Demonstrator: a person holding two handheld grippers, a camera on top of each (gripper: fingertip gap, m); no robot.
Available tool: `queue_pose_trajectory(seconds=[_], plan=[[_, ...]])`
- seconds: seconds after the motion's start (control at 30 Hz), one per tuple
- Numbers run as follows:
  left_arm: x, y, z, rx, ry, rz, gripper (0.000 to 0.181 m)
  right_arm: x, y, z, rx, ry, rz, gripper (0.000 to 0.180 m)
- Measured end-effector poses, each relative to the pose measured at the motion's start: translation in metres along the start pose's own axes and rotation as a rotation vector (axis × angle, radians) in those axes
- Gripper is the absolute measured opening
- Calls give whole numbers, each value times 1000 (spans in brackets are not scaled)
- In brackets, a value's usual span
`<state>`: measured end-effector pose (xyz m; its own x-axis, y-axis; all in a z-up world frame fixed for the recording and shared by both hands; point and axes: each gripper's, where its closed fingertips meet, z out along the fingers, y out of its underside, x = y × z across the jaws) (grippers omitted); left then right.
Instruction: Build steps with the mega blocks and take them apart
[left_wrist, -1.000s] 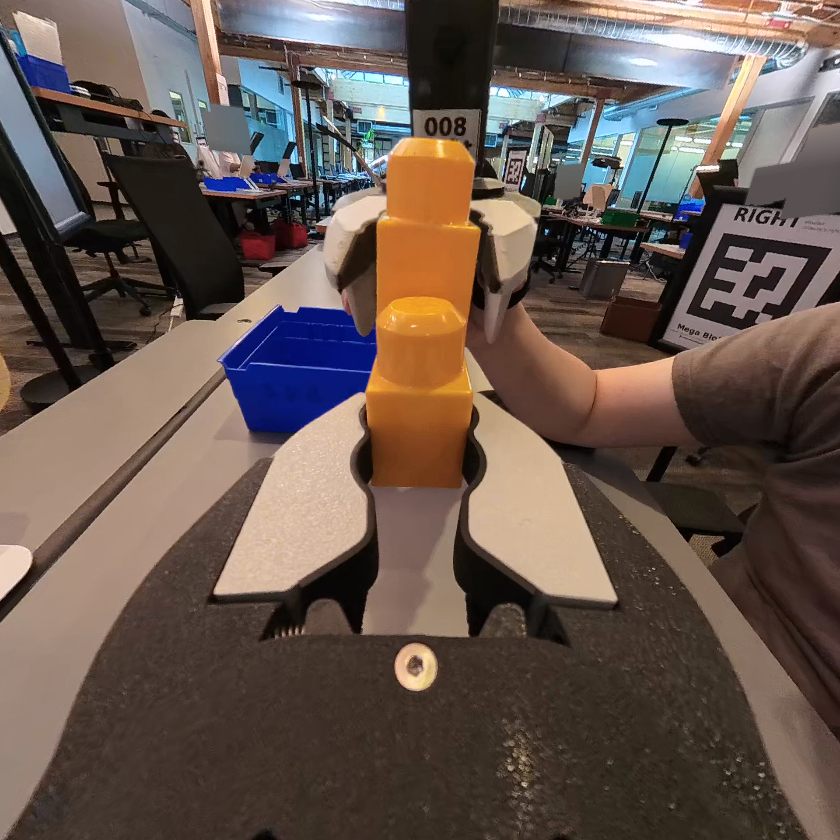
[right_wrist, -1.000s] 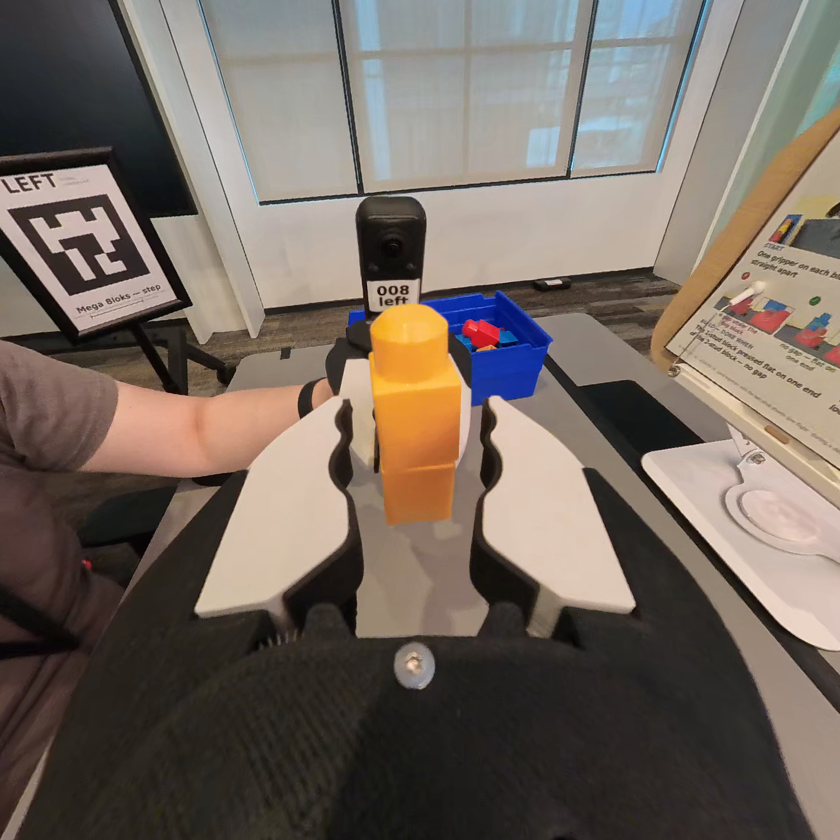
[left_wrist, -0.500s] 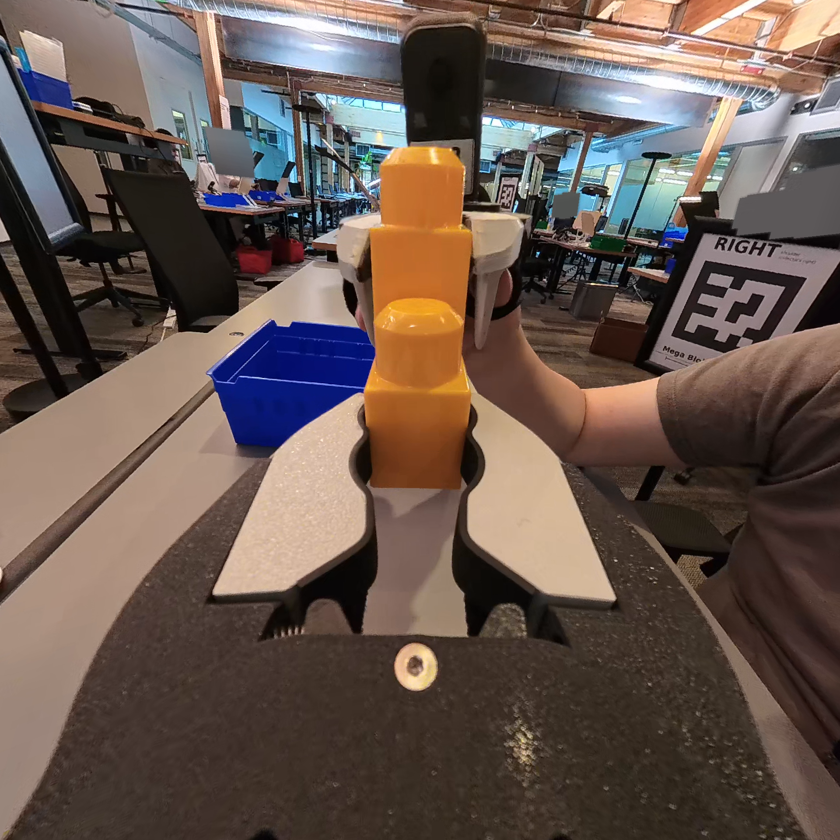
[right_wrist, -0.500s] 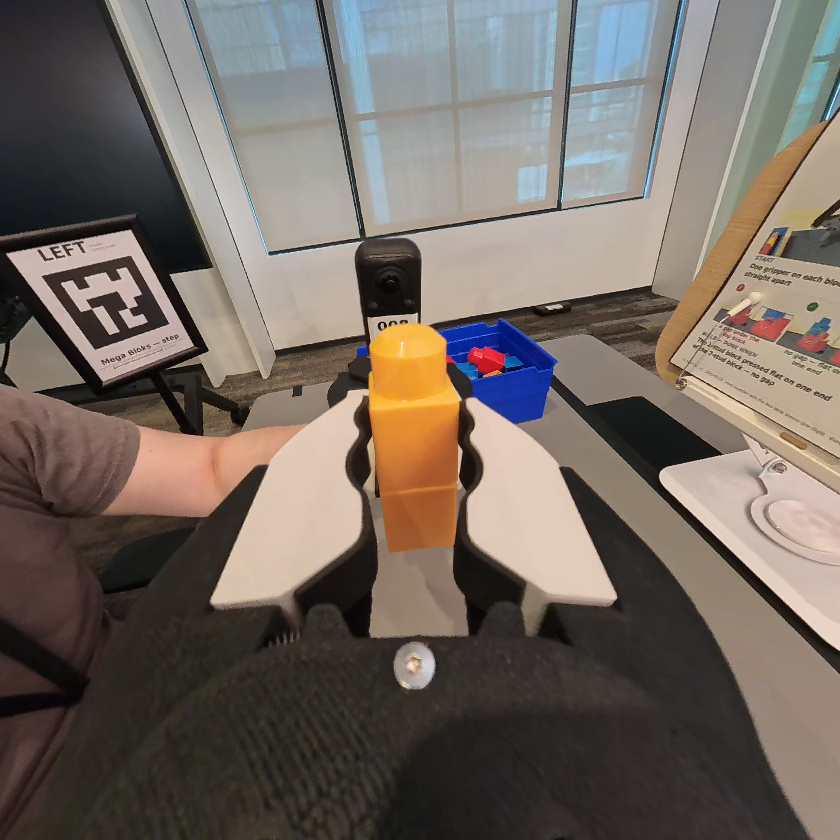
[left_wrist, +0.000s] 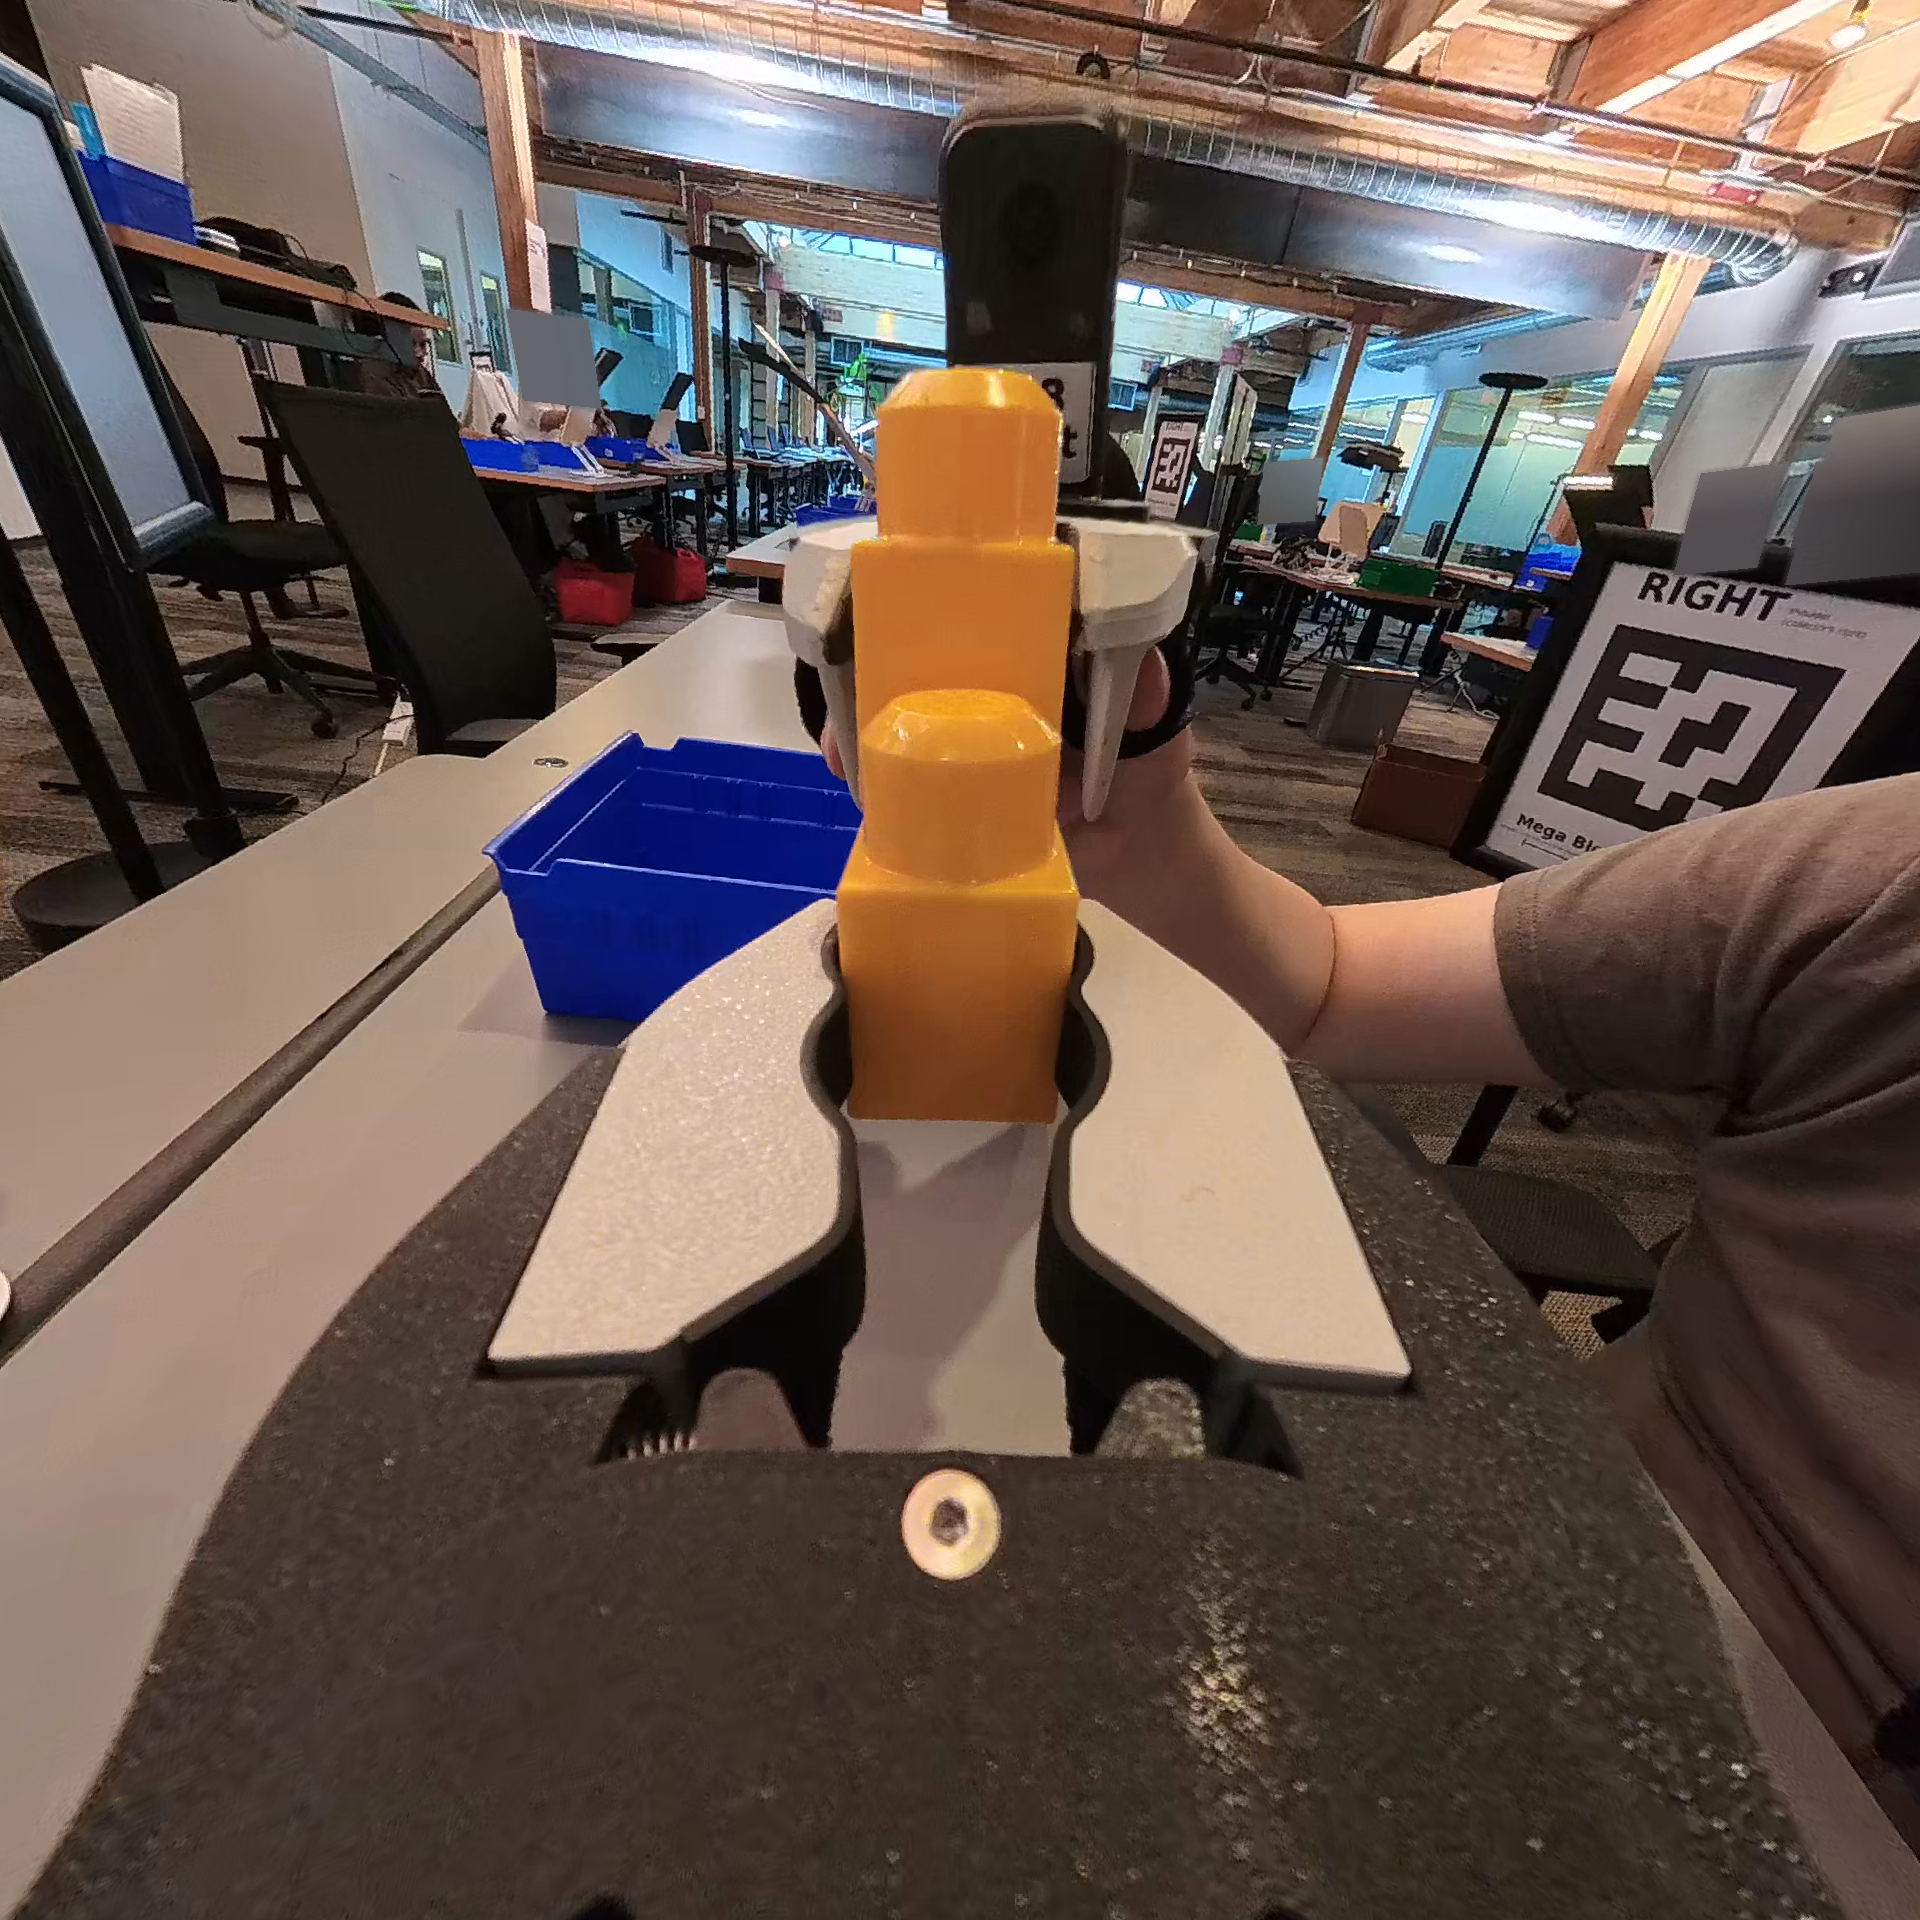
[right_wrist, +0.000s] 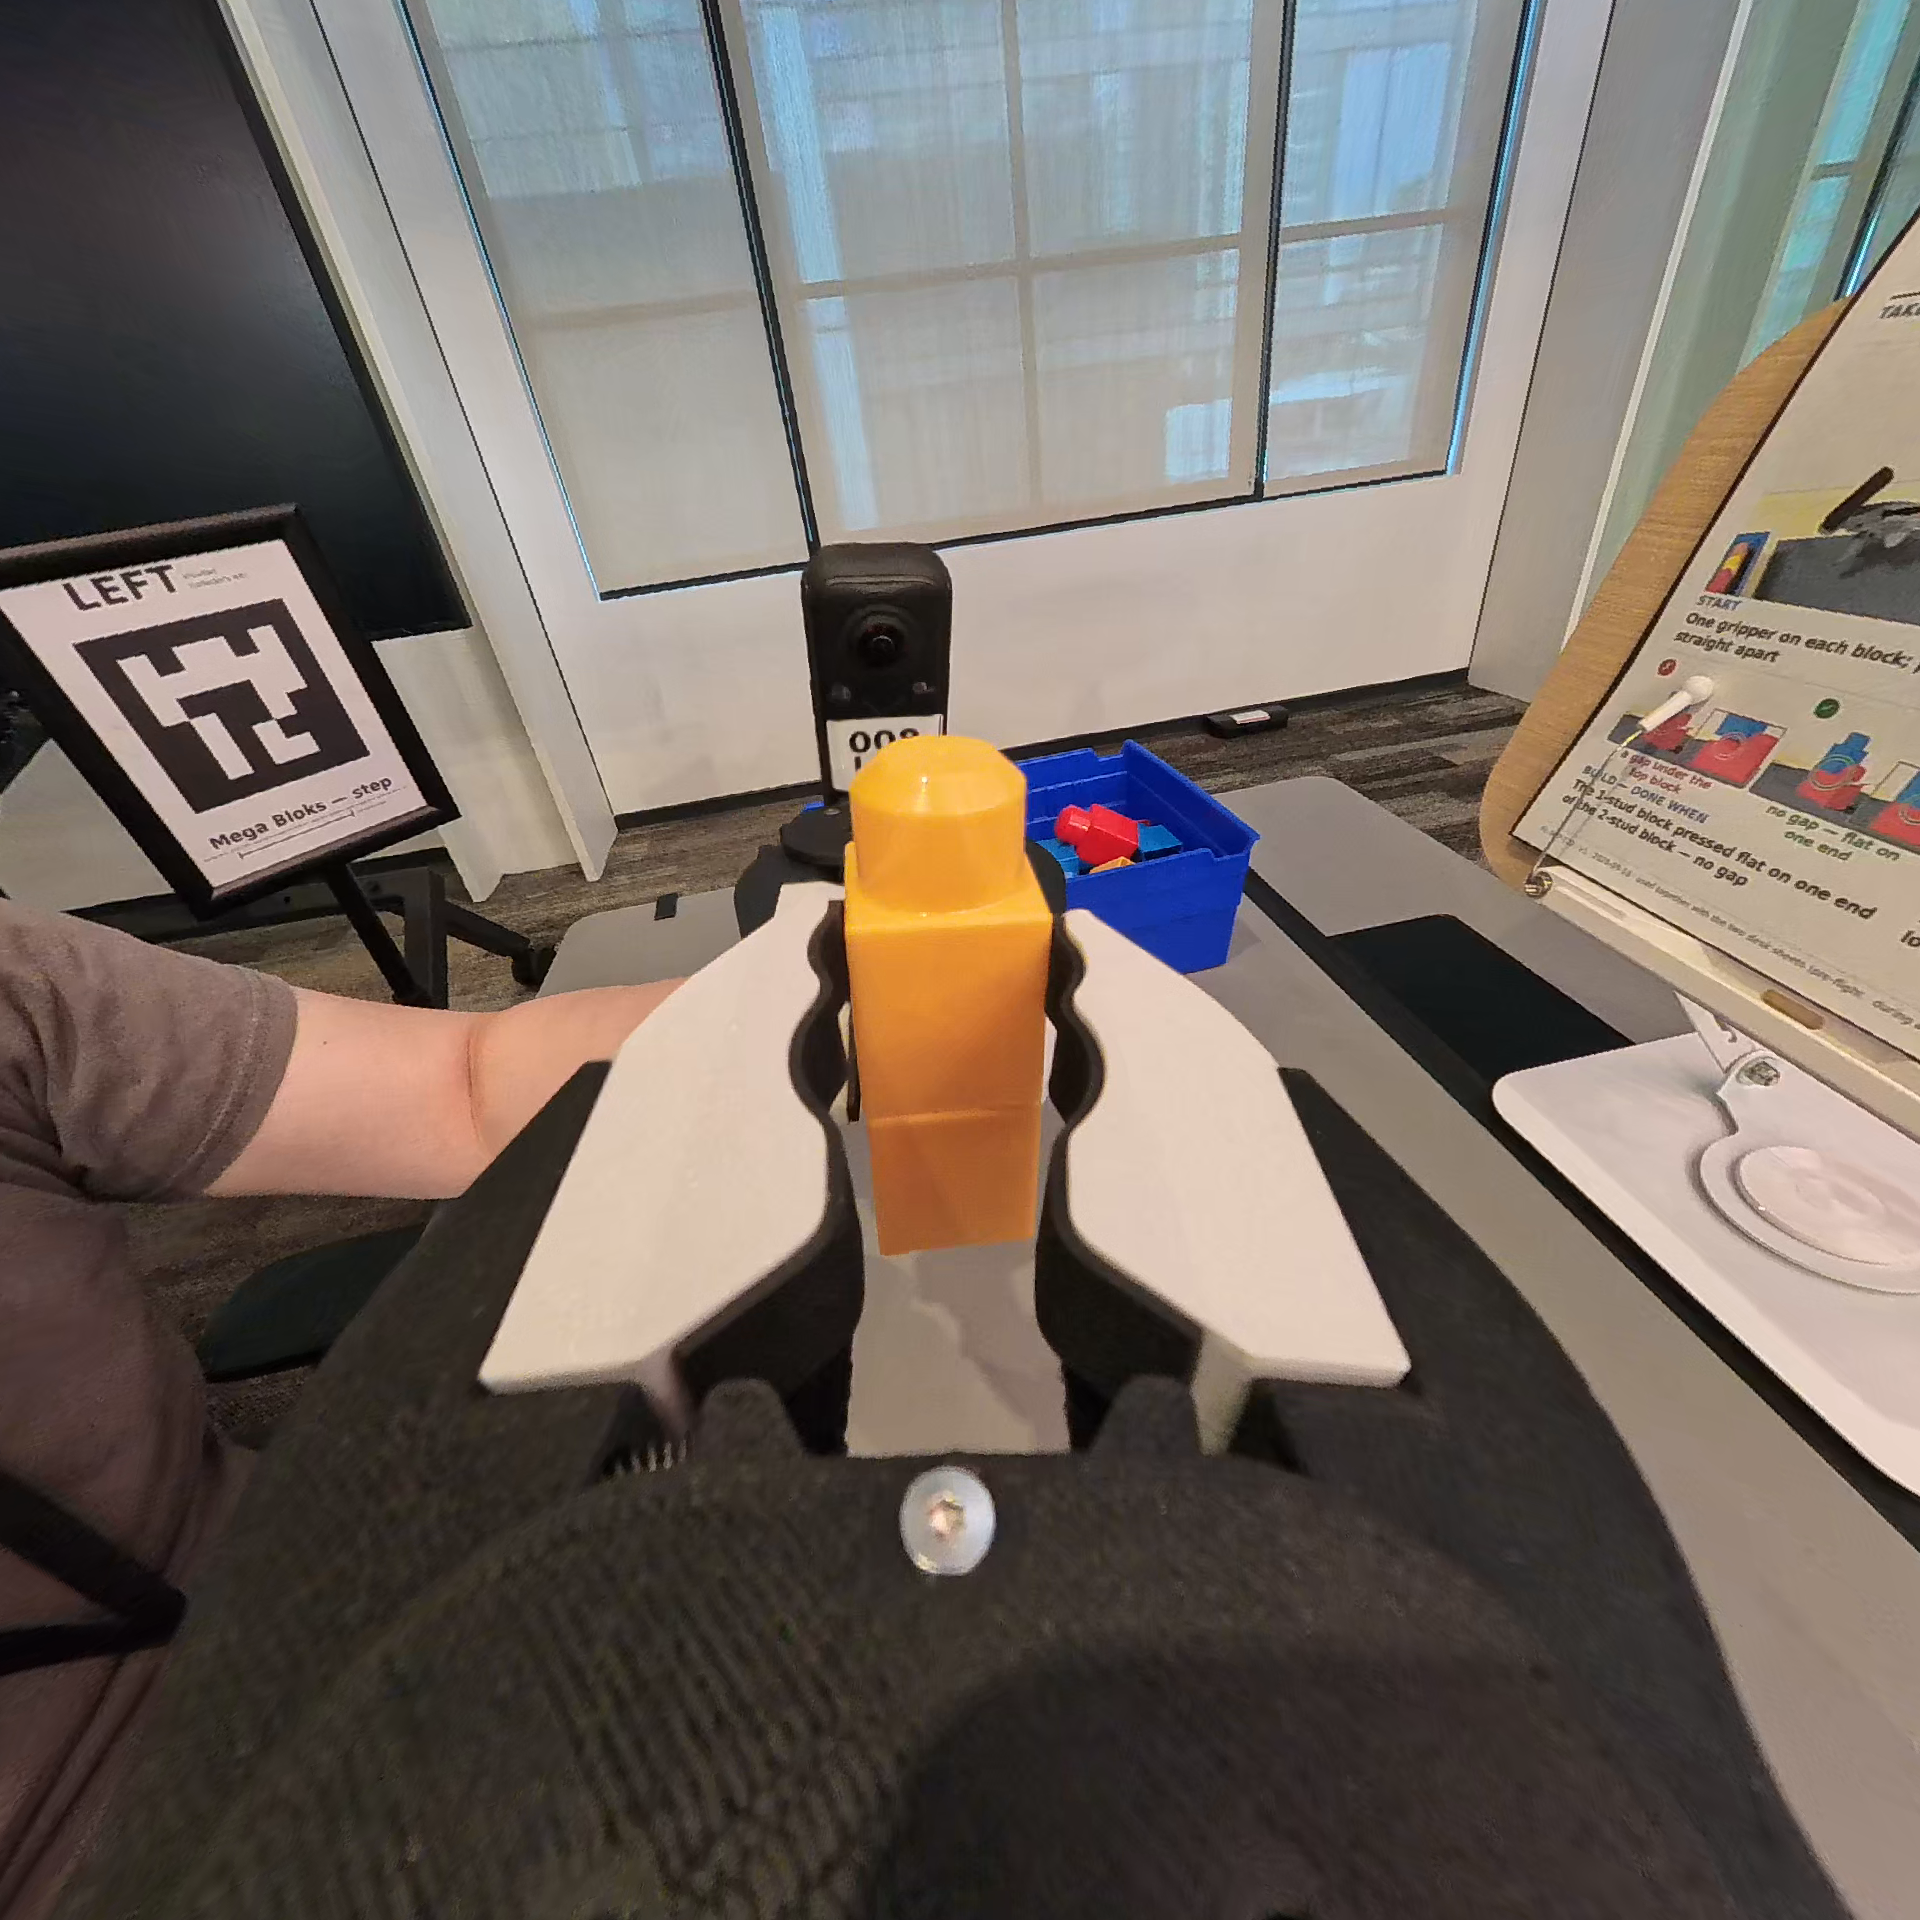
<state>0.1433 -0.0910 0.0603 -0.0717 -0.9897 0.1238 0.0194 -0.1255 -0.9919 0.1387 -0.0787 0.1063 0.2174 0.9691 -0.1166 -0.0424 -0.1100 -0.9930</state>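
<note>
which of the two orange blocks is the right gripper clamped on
The upper orange block, the one-stud piece stacked on top. The right gripper squeezes its sides, while the lower orange block beneath it sits in the left gripper.

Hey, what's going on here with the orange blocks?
A person holds a gripper in each hand, both shut on a two-piece orange step. The left gripper clamps the lower block; the right gripper clamps the upper block. The blocks look joined, held above the grey table. A blue bin behind holds more blocks.
</note>
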Motion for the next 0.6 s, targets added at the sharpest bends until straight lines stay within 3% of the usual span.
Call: queue_pose_trajectory(seconds=[0.6], plan=[[-2, -4, 0, 25, -9, -51, 37, 5, -2, 0, 62, -16, 57, 37]])
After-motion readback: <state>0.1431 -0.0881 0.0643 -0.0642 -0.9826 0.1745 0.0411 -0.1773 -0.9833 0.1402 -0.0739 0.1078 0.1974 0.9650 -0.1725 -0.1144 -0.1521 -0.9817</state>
